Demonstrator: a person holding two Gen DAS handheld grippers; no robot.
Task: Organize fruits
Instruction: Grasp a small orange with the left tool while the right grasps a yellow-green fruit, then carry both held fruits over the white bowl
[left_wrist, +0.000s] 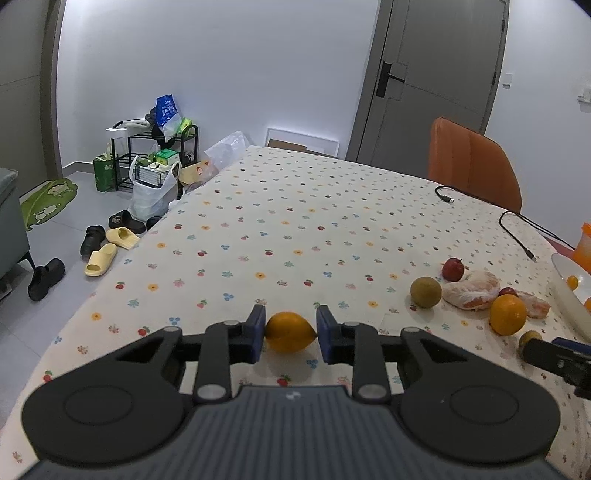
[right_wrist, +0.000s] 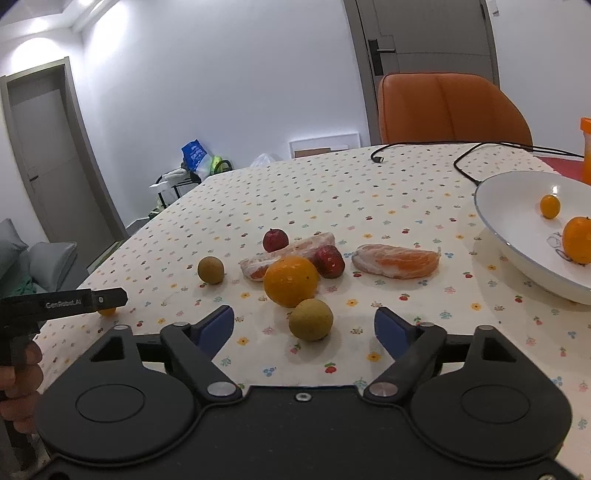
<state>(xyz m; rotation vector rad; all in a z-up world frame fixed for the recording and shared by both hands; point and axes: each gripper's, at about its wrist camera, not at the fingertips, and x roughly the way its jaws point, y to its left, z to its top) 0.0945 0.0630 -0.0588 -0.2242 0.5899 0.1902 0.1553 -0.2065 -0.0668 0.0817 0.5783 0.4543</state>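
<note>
Left wrist view, lower centre: a small orange fruit (left_wrist: 290, 331) with pointed ends sits on the surface (left_wrist: 295, 221) between the blue pads of the left gripper (left_wrist: 290, 334). Both fingers (left_wrist: 256, 332) touch its tips, so the gripper is clenched on it, low over the dotted cloth.

At the right of the same frame lies the loose fruit: a brown-green round fruit (left_wrist: 426, 292), a small red apple (left_wrist: 453, 269), a peeled citrus piece (left_wrist: 471, 289) and a larger orange (left_wrist: 508, 314), all close together. A white bowl (left_wrist: 565, 291) shows at the right edge, with a small orange fruit inside.

Right wrist view: the right gripper (right_wrist: 304, 326) hangs just above the surface with its fingers (right_wrist: 218, 326) spread wide and released. A brown-green fruit (right_wrist: 310, 319) lies between them near the centre, touching neither pad. Just behind it is the large orange (right_wrist: 291, 281), then a dark red fruit (right_wrist: 330, 261), two peeled citrus pieces (right_wrist: 397, 261) and another brown-green fruit (right_wrist: 210, 270) to the left. The bowl (right_wrist: 517, 229) at the right of the frame holds two orange fruits (right_wrist: 577, 240). At the left edge a hand (right_wrist: 20, 373) grips the other tool's handle.

An orange chair (right_wrist: 452, 109) stands behind the surface in the upper right, and a black cable (right_wrist: 424, 146) trails across the far edge.
</note>
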